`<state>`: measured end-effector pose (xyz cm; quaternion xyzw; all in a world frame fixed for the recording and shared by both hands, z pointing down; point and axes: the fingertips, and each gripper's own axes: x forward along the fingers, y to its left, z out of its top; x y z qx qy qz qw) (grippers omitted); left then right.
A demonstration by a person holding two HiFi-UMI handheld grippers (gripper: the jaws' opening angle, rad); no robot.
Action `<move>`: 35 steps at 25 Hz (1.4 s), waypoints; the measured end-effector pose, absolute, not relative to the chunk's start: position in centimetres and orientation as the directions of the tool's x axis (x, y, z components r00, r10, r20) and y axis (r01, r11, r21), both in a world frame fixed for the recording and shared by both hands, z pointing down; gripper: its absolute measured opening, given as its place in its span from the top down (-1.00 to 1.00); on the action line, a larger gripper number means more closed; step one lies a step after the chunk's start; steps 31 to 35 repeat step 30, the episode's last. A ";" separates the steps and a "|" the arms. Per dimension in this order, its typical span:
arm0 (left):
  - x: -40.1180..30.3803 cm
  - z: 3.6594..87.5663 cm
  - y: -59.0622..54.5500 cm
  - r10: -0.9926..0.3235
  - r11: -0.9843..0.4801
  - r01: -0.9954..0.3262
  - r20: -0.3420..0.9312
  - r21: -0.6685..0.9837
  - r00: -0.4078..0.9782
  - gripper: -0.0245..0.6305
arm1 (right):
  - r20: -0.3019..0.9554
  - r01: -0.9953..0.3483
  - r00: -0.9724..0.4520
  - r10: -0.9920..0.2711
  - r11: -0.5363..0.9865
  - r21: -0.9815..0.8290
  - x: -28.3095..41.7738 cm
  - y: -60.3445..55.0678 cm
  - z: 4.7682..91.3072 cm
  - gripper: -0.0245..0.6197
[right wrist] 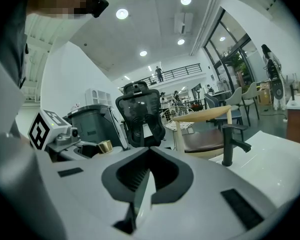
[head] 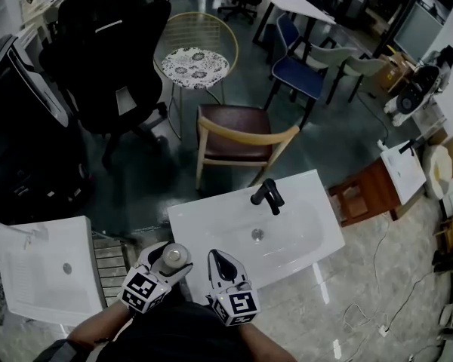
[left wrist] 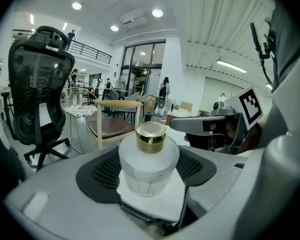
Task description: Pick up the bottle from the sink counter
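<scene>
Bottle [left wrist: 149, 159]: we found it clamped upright between fingers [left wrist: 97, 171] of left gripper [left wrist: 148, 178], held by front-left edge of sink table [head: 306, 228]. We judged it lifted off, pickup achieved.
Look: squat, frosted white body, gold cap, faint grid print low down.
Right gripper [right wrist: 145, 180]: fingers together, empty, just beside left. We judged it idle, one grip being enough.
Black faucet [head: 268, 194] stood beyond.

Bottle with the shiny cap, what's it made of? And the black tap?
The bottle looks like frosted white glass or plastic: milky and matte; I can't tell which. Its cap looks like gold metal, or plastic coated to look so, since it shines. The tap looks like metal painted matte black: dull, hardly any glints.
</scene>
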<state>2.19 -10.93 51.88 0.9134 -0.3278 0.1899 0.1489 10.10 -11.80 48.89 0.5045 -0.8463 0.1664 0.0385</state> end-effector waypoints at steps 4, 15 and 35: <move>2.3 51.8 -10.8 -0.542 -0.740 -0.656 0.445 0.148 0.712 -0.10 | 0.233 -0.864 -0.493 -0.839 0.439 -0.245 10.0 -11.7 48.9 0.90; 2.2 51.6 -10.9 -0.546 -0.738 -0.660 0.451 0.140 0.706 -0.10 | 0.239 -0.865 -0.488 -0.839 0.430 -0.258 10.2 -11.7 49.2 0.90; 2.3 51.7 -10.7 -0.540 -0.746 -0.650 0.440 0.144 0.718 -0.10 | 0.240 -0.863 -0.490 -0.838 0.429 -0.266 10.2 -11.8 49.0 0.90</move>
